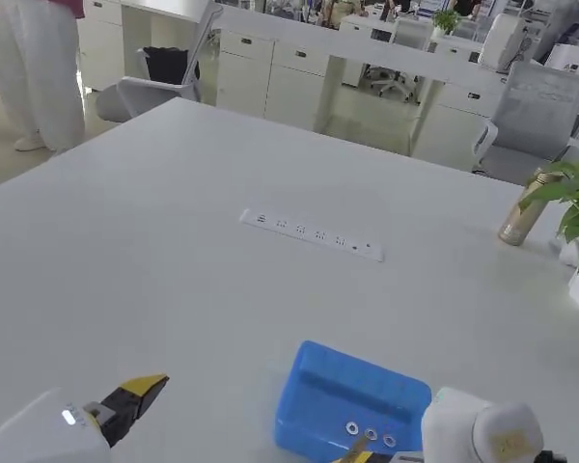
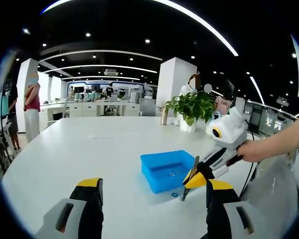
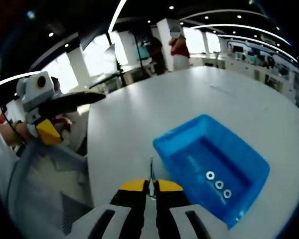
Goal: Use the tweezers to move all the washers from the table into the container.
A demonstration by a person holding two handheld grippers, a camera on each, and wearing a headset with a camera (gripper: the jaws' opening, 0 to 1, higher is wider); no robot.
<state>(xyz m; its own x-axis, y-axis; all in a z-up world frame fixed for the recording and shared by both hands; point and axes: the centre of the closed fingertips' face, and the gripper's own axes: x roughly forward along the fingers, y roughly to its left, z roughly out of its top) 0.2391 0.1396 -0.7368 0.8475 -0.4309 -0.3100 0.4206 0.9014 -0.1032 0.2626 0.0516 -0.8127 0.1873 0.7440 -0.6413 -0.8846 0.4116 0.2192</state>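
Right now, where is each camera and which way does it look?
Head view: on the headset, looking down at table and container; left gripper and right gripper low in frame.
Left gripper view: on that gripper, facing the container and right gripper; own jaws open.
Right gripper view: on that gripper, facing the container; own jaws pinch tweezers.
Shared: washers in the container.

White hand-held gripper (image 2: 154, 196), yellow-tipped black jaws

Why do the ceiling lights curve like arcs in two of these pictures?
Left gripper view: fisheye lens bends the ceiling light strips into arcs. Right gripper view: same bending, plus pale glare on the white table. Head view: straight lines, even light, blue container sharp.
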